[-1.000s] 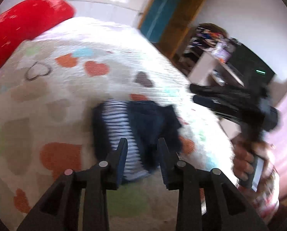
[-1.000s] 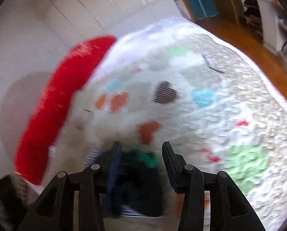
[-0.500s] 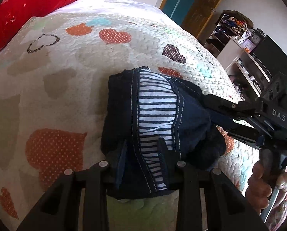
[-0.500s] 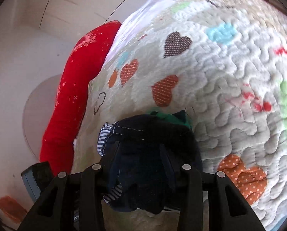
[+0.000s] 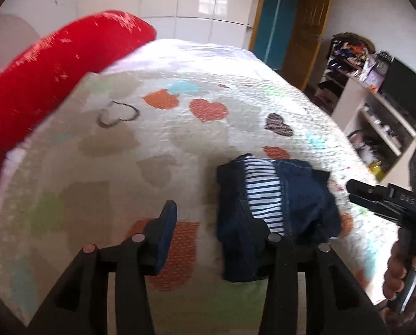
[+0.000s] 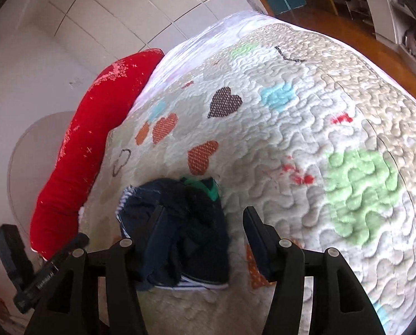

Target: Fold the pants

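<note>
The pants (image 5: 275, 217) lie in a folded dark bundle on the bed (image 5: 118, 173), striped lining up, long axis running from the near edge toward the far end of the bed. The left hand-held gripper (image 5: 208, 224) stands wide, holding nothing. The right hand-held gripper (image 6: 203, 230) is also wide, its left finger over the bundle. A red pillow (image 6: 90, 150) lies at the bed's head.

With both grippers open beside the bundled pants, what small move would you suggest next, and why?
Probably lift both grippers clear and back. The pants lie in a compact folded bundle on the quilt, and the left gripper and right gripper are both open, holding nothing. The fold looks finished, though the bundle's far edge is a little lumpy and may want a light press.
</note>
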A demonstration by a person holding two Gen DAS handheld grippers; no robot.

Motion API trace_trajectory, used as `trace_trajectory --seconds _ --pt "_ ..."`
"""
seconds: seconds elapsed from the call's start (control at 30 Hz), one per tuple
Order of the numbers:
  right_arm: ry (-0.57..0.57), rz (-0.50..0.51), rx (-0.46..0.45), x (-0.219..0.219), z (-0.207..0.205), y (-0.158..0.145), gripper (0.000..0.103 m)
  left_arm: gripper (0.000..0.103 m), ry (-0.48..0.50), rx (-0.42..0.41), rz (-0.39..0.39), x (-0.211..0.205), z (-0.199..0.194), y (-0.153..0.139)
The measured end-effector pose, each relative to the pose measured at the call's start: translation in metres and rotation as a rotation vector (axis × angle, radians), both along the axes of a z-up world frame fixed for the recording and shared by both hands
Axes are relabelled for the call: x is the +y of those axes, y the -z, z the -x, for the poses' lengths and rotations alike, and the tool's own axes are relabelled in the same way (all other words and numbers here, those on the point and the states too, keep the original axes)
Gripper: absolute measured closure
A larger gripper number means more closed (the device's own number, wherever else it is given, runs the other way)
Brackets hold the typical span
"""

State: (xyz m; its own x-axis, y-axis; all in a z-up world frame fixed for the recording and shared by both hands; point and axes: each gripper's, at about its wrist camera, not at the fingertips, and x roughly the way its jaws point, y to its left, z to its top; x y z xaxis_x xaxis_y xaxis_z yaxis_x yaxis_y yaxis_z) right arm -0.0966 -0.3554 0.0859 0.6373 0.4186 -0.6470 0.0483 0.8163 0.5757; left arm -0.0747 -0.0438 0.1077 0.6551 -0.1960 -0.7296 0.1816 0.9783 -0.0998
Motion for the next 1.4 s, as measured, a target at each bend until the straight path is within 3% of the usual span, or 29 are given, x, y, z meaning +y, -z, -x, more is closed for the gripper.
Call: trace_trajectory --seconds 0.2,0.53,1.13,1.27,1.33,1.4 --pt "0.031 0.034 0.012 0.011 0.004 0.007 0.043 0.056 -0.031 -0.047 -0.115 -0.015 0.016 -0.004" --pt "0.006 0.127 0.014 0.033 0.018 0.002 0.043 0.053 -0.006 -0.056 -0.14 -0.029 0.034 -0.011" --pt "0.013 0.139 0.039 0.035 0.012 0.014 0.043 0.053 -0.006 -0.014 -0.142 -0.027 0.027 0.003" --pt "0.013 0.121 0.023 0.032 0.012 0.014 0.043 0.053 -0.036 -0.04 -0.104 -0.017 0.025 0.003" --pt "0.017 0.121 0.015 0.03 0.011 0.012 0.043 0.052 -0.062 -0.05 -0.05 -0.007 0.02 0.002" --pt "0.019 0.126 0.013 0.027 0.007 0.011 0.04 0.045 -0.066 0.008 0.035 0.008 0.007 0.007"
